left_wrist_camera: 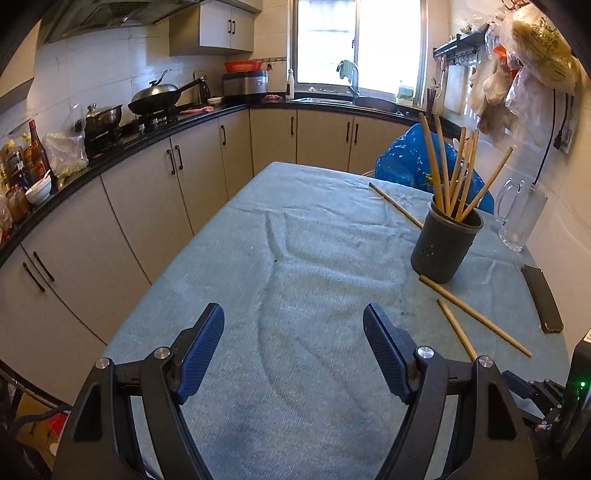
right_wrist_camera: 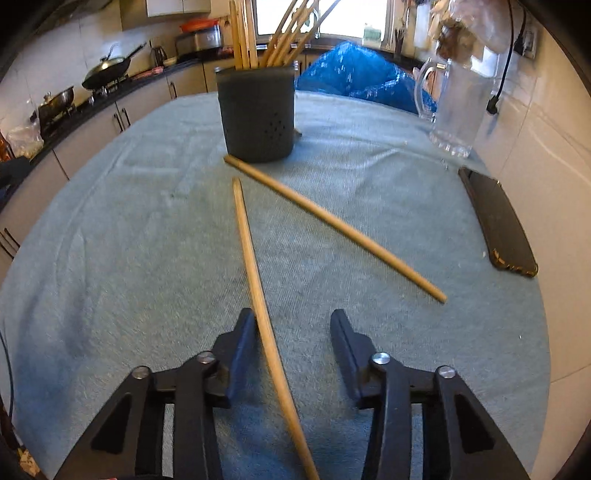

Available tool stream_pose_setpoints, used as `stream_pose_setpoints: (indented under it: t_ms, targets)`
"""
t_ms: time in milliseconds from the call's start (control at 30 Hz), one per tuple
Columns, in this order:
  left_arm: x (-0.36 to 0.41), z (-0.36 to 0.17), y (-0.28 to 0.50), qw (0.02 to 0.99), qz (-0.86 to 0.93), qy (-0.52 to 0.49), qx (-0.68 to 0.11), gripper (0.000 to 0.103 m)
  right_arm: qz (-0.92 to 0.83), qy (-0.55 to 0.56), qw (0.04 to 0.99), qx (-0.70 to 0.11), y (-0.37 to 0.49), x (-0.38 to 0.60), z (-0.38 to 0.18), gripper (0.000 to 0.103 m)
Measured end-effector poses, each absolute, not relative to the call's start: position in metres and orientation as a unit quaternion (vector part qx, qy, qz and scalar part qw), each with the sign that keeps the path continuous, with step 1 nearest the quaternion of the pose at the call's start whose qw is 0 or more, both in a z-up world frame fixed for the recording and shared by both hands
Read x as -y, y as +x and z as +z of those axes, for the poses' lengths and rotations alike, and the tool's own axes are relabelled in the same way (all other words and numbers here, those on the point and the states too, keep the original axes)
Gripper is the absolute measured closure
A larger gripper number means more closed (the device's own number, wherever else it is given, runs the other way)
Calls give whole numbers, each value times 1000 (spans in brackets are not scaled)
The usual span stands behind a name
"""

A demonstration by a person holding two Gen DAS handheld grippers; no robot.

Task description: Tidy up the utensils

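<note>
The near wooden chopstick [right_wrist_camera: 258, 295] runs off the bottom edge; the dark perforated utensil holder [right_wrist_camera: 256, 114] hides the lower ends of the upright wooden chopsticks [right_wrist_camera: 243, 33].

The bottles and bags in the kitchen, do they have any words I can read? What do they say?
No text can be read in either view.
Sauce bottles on the counter: labels too small and blurred.
Hanging bag: dark print, not readable.
Blue bag: yellow print, too blurred.
Black holder, phone, glass jug: no writing visible.
</note>
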State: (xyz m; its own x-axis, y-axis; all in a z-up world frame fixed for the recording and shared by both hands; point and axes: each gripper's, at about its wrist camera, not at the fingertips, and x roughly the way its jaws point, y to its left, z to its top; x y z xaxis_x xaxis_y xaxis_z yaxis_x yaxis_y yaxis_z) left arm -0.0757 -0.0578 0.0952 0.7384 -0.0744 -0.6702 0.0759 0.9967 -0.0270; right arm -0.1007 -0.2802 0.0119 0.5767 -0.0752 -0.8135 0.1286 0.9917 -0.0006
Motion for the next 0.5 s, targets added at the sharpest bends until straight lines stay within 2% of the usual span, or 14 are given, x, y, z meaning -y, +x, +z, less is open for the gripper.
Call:
stream_pose_setpoints:
  t_ms: [33,67,167,267,400,467,500]
  targets:
    - [56,94,-75,931,-41,-3,-363,26,-54,29,888,-456,-100,277,12,81]
    - [55,93,-75,930,-42,-7,-365,26,-49,26,889,-455,-97,273,12,86]
    - [50,88,-74,926,-45,-20,-375,26,-22,17,892,-451,-92,254,14,91]
    - [49,82,-73,923,-46,-18,-382,26,18,17,893,-450,-88,231,14,92]
    - [52,74,-71,918,-49,-15,-394,26,90,52,890,-443,-85,225,21,92]
    - [55,70,-70,913,-58,-18,-404,26,75,59,899,-427,-86,239,32,82]
    - [57,68,-69,910,-65,-19,-409,26,62,60,903,-421,-85,246,36,68]
